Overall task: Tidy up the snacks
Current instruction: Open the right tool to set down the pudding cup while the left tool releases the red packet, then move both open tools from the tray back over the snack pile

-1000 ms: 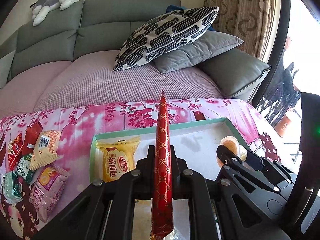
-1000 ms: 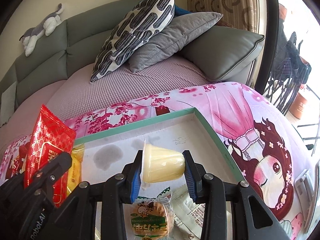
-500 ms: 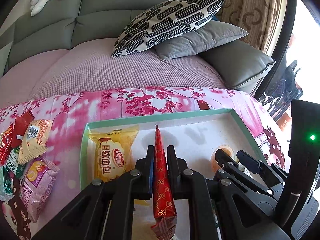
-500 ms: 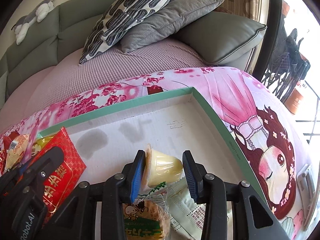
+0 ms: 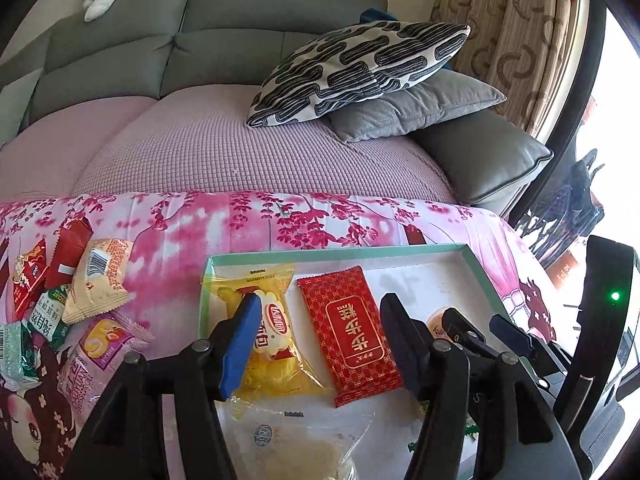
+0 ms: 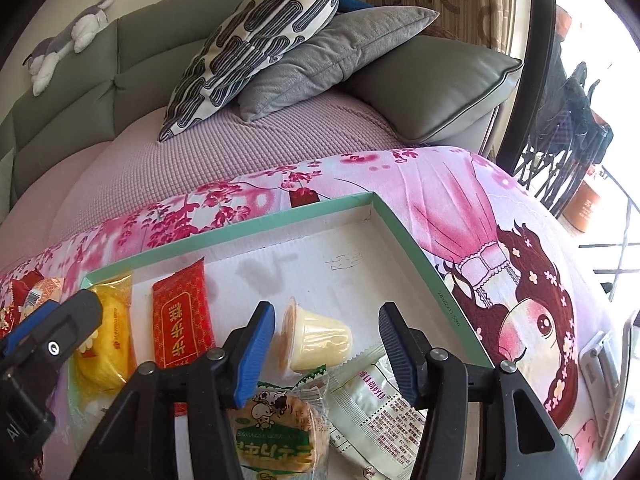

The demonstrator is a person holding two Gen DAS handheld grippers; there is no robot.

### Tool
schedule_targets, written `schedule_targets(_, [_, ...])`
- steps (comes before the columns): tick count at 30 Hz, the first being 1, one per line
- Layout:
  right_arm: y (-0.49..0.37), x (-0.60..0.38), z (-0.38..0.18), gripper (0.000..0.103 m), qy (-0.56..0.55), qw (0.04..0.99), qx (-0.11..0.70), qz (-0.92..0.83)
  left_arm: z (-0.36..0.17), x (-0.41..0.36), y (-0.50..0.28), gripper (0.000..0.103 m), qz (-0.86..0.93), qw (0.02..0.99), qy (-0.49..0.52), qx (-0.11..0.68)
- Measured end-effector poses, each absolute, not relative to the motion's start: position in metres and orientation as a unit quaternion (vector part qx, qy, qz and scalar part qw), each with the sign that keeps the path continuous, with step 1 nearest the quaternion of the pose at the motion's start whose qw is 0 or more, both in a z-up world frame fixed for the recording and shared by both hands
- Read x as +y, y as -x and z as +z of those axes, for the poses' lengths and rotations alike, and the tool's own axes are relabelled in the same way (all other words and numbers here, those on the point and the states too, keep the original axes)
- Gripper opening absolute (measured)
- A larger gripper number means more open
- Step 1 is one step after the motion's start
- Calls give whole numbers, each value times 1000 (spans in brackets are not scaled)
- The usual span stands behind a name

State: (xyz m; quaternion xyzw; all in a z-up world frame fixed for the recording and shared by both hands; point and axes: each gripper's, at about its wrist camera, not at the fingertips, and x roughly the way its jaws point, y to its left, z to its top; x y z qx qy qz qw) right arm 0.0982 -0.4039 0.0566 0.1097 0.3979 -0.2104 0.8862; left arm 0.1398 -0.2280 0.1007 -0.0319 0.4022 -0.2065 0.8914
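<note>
A white tray with a green rim (image 5: 340,251) (image 6: 400,226) lies on the pink cloth. My left gripper (image 5: 320,340) is open over a red snack packet (image 5: 352,330) that lies flat in the tray beside a yellow bread packet (image 5: 272,332). My right gripper (image 6: 326,346) is open around a yellow jelly cup (image 6: 320,336) lying on its side in the tray. The red packet (image 6: 182,316) and yellow packet (image 6: 106,336) also show in the right wrist view. A green biscuit packet (image 6: 276,432) and a white sachet (image 6: 380,408) lie near the right fingers.
Several loose snack packets (image 5: 68,300) lie on the pink cloth left of the tray. A clear packet (image 5: 296,440) lies at the tray's near side. A sofa with a patterned pillow (image 5: 360,68) stands behind. The right gripper body (image 5: 480,344) sits to the right in the left view.
Both grippers have opened. The red packet left the left gripper and now lies flat in the tray. The jelly cup left the right gripper and lies on its side in the tray.
</note>
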Motion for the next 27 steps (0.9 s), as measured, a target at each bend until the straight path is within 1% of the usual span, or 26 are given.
schedule_targets(8, [-99, -402, 57, 59, -107, 887, 398, -208, 100, -211, -146, 66, -159, 901, 24, 403])
schedule_targets(11, [-99, -402, 56, 59, -107, 887, 399, -207, 93, -205, -151, 69, -140, 900, 22, 413])
schedule_targets(13, [-100, -402, 55, 64, -108, 886, 401, -207, 89, -202, -153, 77, -127, 899, 20, 419])
schedule_targets(14, [-101, -402, 53, 66, -109, 885, 404, -206, 87, -200, -154, 77, -121, 899, 19, 421])
schedule_targets(16, [-102, -402, 51, 67, -107, 883, 408, -205, 82, -197, -157, 80, -107, 899, 15, 425])
schedule_targets(17, [-103, -402, 51, 70, -107, 883, 409, -205, 80, -196, -158, 86, -99, 898, 11, 428])
schedule_targets(18, [-103, -402, 50, 74, -107, 882, 410, -205, 78, -194, -159, 88, -92, 898, 7, 430])
schedule_targets(19, [-103, -402, 50, 77, -108, 882, 409, -206, 75, -193, -161, 88, -85, 898, 3, 431])
schedule_targets(21, [-103, -403, 48, 90, -107, 882, 409, -211, 72, -190, -162, 88, -78, 898, 0, 433])
schedule_targets(25, [-103, -409, 44, 96, -106, 876, 413, -225, 69, -187, -165, 89, -73, 898, 2, 434])
schedule_targets(26, [-103, -410, 44, 99, -107, 876, 413, -226, 69, -187, -165, 90, -71, 899, 0, 433])
schedule_targets(27, [-103, -410, 43, 103, -107, 875, 414, -226, 68, -187, -165, 94, -70, 899, -2, 432])
